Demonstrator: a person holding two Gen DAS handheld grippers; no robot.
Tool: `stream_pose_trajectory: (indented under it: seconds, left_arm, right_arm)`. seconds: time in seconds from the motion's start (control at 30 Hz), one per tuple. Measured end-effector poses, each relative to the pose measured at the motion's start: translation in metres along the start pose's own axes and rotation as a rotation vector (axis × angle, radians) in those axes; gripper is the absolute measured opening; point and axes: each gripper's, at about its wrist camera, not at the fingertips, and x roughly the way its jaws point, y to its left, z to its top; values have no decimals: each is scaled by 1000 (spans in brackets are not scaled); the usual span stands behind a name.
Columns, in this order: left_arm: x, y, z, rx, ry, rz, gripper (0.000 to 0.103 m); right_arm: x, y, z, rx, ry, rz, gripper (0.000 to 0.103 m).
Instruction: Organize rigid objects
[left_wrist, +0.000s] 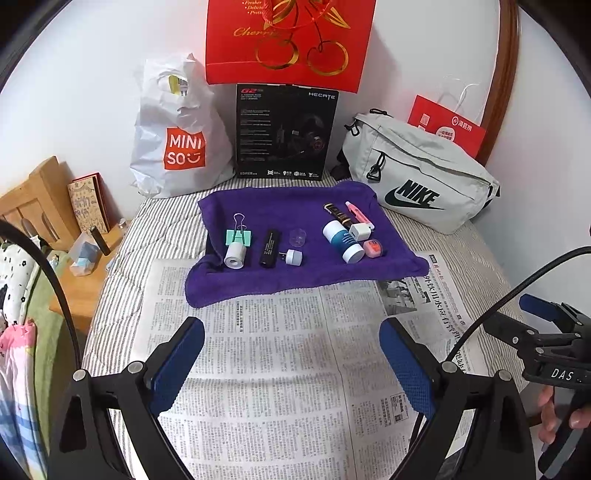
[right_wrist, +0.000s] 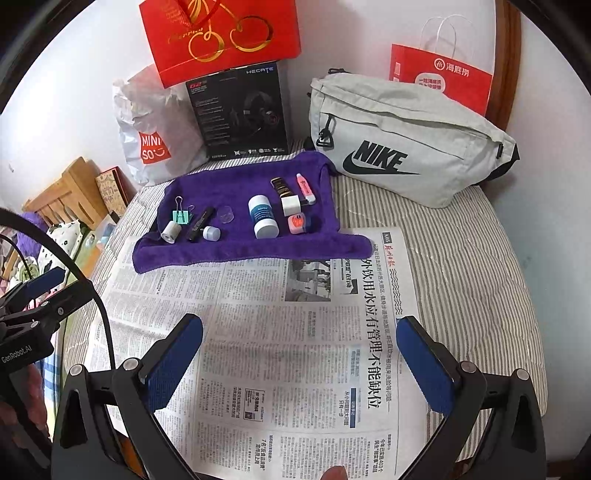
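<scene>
A purple towel (left_wrist: 295, 273) (right_wrist: 236, 251) lies on the bed with small objects on it: a green binder clip (left_wrist: 238, 234), a white roll (left_wrist: 235, 255), a black stick (left_wrist: 269, 247), a small white plug (left_wrist: 293, 257), a clear cap (left_wrist: 297, 237), a white-and-blue bottle (left_wrist: 342, 242) (right_wrist: 261, 217), a white charger (left_wrist: 359, 232), a pink item (left_wrist: 372, 248), a dark tube (left_wrist: 338, 213) and a pink marker (left_wrist: 356, 212). My left gripper (left_wrist: 291, 354) and right gripper (right_wrist: 299, 358) are both open and empty above a newspaper (left_wrist: 280, 369) (right_wrist: 288, 350), well short of the towel.
Against the wall stand a white Miniso bag (left_wrist: 173, 140), a black headset box (left_wrist: 284, 133), a red gift bag (left_wrist: 288, 40), a grey Nike pouch (left_wrist: 421, 177) and a red paper bag (left_wrist: 447, 125). A wooden bedside table (left_wrist: 55, 221) is at the left.
</scene>
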Motion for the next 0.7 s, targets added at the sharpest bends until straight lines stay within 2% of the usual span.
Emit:
stream_pose_trajectory:
  seconds: [0.7]
  left_arm:
    - [0, 2, -10, 0, 26, -2, 96]
  right_arm:
    - [-8, 1, -7, -2, -16, -9, 103]
